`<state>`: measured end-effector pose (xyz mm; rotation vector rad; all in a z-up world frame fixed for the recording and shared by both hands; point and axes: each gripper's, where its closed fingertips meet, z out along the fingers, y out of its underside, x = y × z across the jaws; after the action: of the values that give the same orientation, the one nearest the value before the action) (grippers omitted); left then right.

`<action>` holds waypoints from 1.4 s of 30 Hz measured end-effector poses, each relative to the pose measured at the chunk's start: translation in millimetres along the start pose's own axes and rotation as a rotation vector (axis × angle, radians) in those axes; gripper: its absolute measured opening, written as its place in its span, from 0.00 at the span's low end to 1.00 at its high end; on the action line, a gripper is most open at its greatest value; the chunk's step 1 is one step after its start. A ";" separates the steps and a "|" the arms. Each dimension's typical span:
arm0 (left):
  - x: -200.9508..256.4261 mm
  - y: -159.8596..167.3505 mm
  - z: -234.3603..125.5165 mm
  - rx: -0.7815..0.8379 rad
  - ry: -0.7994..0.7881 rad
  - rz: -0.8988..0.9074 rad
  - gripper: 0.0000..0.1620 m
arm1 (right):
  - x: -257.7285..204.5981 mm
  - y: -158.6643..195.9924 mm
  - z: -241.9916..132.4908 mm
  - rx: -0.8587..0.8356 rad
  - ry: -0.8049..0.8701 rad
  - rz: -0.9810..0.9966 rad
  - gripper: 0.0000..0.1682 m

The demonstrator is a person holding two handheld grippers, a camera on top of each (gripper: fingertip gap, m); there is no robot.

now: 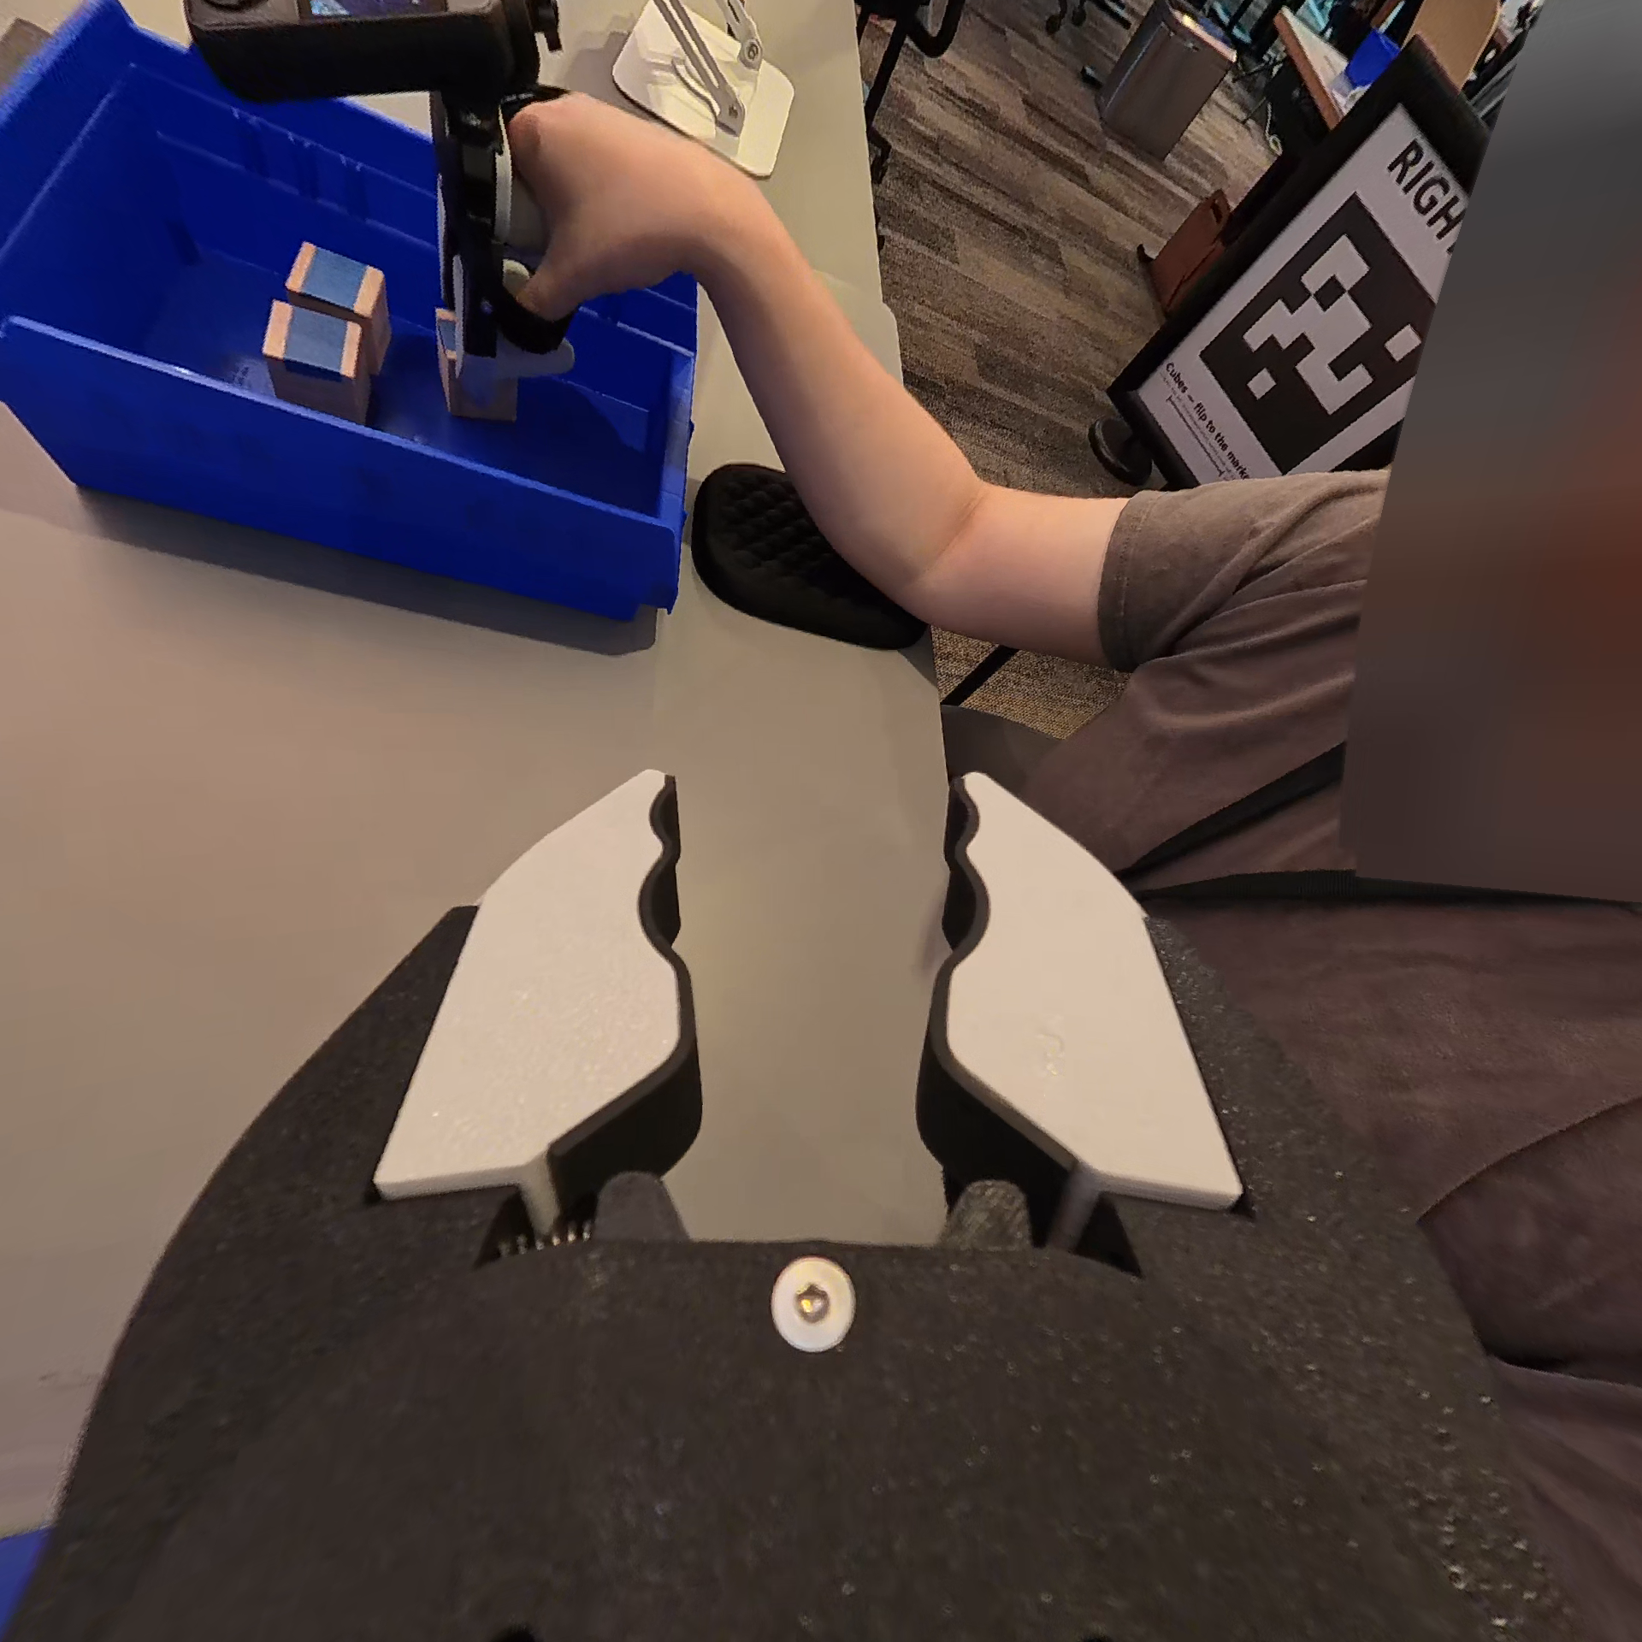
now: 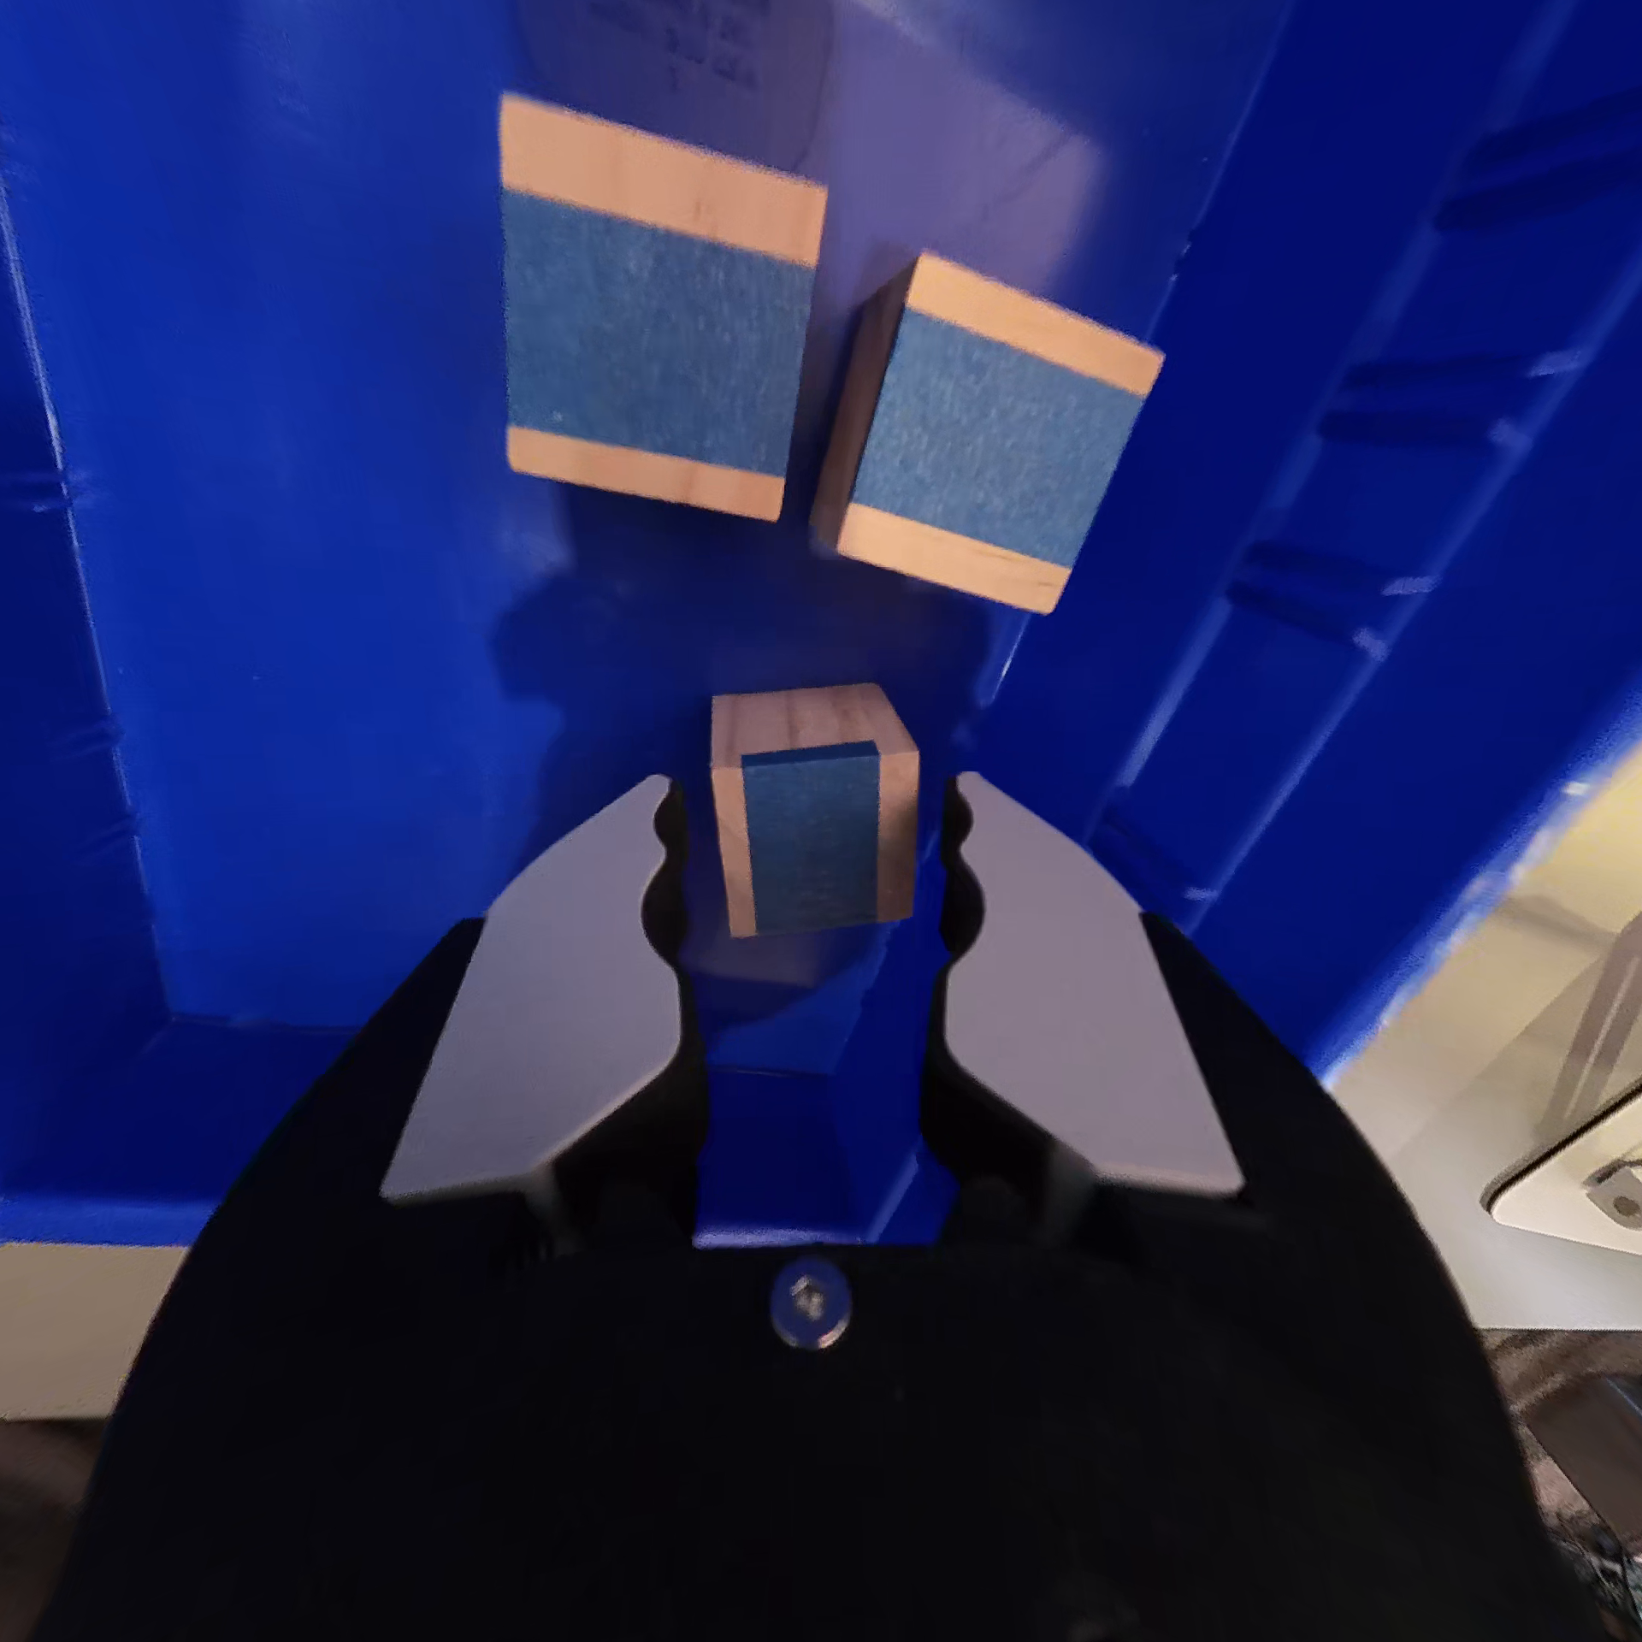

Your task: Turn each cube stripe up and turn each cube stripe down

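Three wooden cubes with a blue stripe stand in a blue bin [image 1: 373, 498]. In the right wrist view two cubes [image 2: 657, 311] [image 2: 986, 435] lie side by side, stripe up. The third cube [image 2: 813, 853] shows its stripe towards the camera and a plain wood face beyond it. My right gripper [image 2: 813, 782] is open and points down into the bin [image 2: 267, 622]. Its fingers straddle the third cube with a small gap on each side. The left wrist view shows it [image 1: 524, 355] over that cube [image 1: 475, 391], held by a hand. My left gripper [image 1: 813, 782] is open and empty over the grey table [image 1: 267, 800].
A black padded rest [image 1: 800, 560] lies by the bin's near right corner under the person's forearm [image 1: 800, 355]. A white stand base [image 1: 711, 98] sits behind the bin. The table edge [image 1: 933, 675] runs right of my left gripper. A marker sign [image 1: 1315, 329] stands on the floor beyond.
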<state>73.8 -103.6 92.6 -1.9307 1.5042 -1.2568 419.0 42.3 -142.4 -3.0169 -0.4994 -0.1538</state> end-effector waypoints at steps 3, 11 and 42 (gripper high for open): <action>2.1 -7.1 -8.0 0.028 -0.014 0.000 0.35 | 0.1 -5.1 -19.1 0.069 0.024 -0.012 0.36; -42.4 -7.6 -108.6 0.187 -0.586 0.144 0.36 | -11.0 -21.9 -134.4 0.554 0.043 -0.072 0.35; -258.4 299.2 -203.7 -0.941 -0.779 -0.062 0.35 | -40.2 -21.1 -108.4 0.420 0.113 -0.358 0.34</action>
<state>-269.2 71.1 -130.2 -2.5424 1.6759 0.3570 365.0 39.2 -38.1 -2.4761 -0.9257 -0.2086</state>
